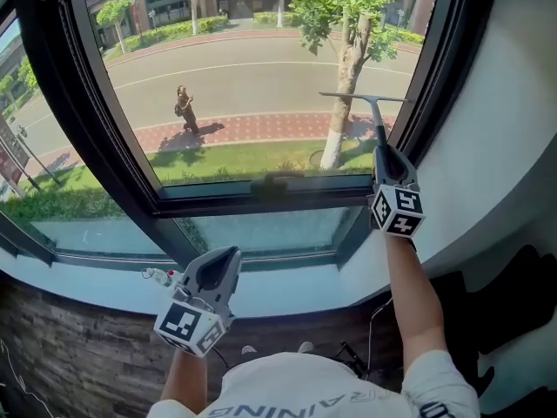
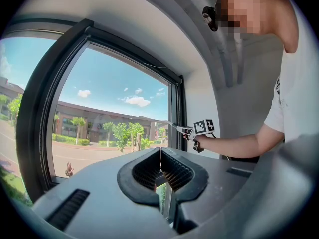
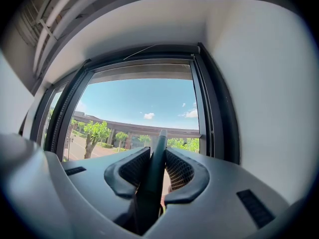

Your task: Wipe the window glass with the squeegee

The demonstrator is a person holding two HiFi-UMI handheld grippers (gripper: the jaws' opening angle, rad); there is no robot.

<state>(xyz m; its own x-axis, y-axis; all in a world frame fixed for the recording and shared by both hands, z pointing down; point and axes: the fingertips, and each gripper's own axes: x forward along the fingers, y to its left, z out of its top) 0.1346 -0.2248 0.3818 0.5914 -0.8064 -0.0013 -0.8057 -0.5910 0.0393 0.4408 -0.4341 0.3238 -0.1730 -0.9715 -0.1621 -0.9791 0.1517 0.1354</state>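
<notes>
Item 1, right claw (image 3: 158,156): clenched on the squeegee (image 1: 364,97). I see both pads pressed against the dark handle, which runs up between them and out past the tips. I have it raised, arm stretched toward the right part of the window glass (image 1: 252,68).

Item 2, squeegee: the handle rises straight out of the right claw. The blade sits crosswise at the far end, level, over the right side of the pane and near the dark window frame (image 1: 432,94). I cannot confirm from here whether the blade touches the glass.

Item 3, left claw (image 2: 160,156): closed, pads meeting at the tips with nothing between them. I hold it low, in front of the white sill (image 1: 287,290), well apart from the squeegee and below the pane.

Item 4, surroundings: a white wall (image 1: 496,129) stands right of the frame. A street, trees and a brick path show through the glass.
</notes>
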